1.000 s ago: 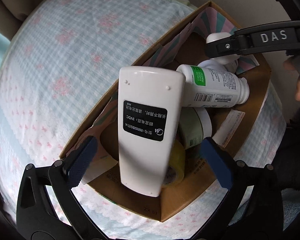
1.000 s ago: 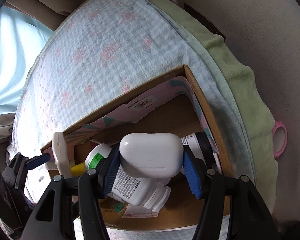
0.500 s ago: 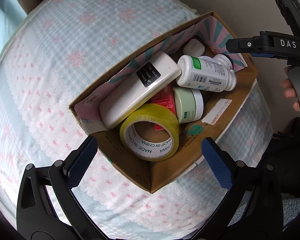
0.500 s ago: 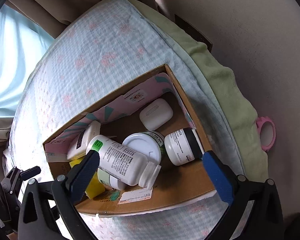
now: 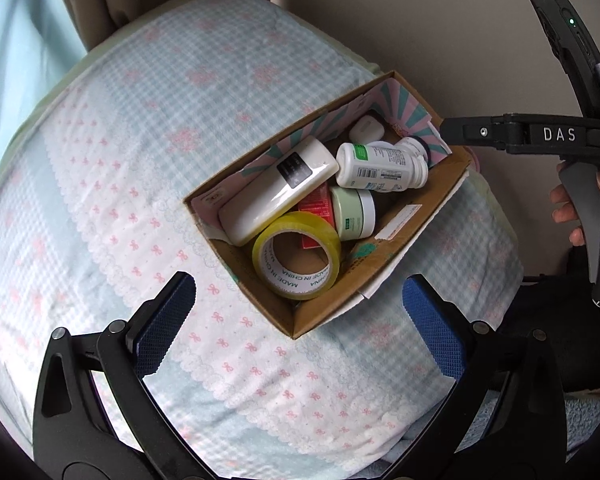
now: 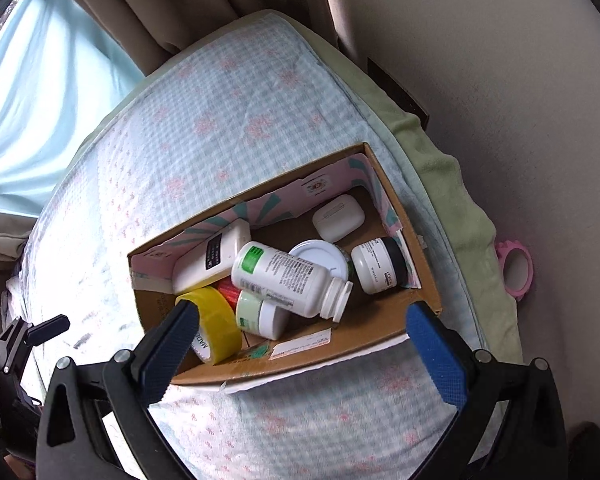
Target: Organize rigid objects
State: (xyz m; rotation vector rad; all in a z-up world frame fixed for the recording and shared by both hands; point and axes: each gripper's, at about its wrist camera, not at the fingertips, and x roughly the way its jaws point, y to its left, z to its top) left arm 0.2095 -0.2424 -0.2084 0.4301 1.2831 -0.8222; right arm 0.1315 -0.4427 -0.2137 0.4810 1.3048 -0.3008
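A cardboard box (image 5: pixel 320 316) (image 6: pixel 428 280) sits on a bed with a checked blue cover. Inside lie a white remote (image 5: pixel 276 196) (image 6: pixel 212 256), a white pill bottle with a green label (image 5: pixel 380 166) (image 6: pixel 292 280), a yellow tape roll (image 5: pixel 296 260) (image 6: pixel 216 324), a pale green jar (image 5: pixel 354 214) (image 6: pixel 256 314), a white earbud case (image 5: pixel 366 129) (image 6: pixel 338 218) and a black-lidded jar (image 6: pixel 380 266). My left gripper (image 5: pixel 300 320) hangs open above the box's near corner, holding nothing. My right gripper (image 6: pixel 300 344) is open over the box's near wall, also holding nothing.
A wall runs along the right of the bed. Curtains (image 6: pixel 180 12) hang at the far end. A pink ring (image 6: pixel 516 274) lies between a green blanket (image 6: pixel 452 184) and the wall. A person's hand (image 5: pixel 568 216) holds the other gripper's handle in the left wrist view.
The left gripper let go of the white remote and the right gripper let go of the earbud case; both now lie in the box. Both grippers opened wide and rose away from the box.
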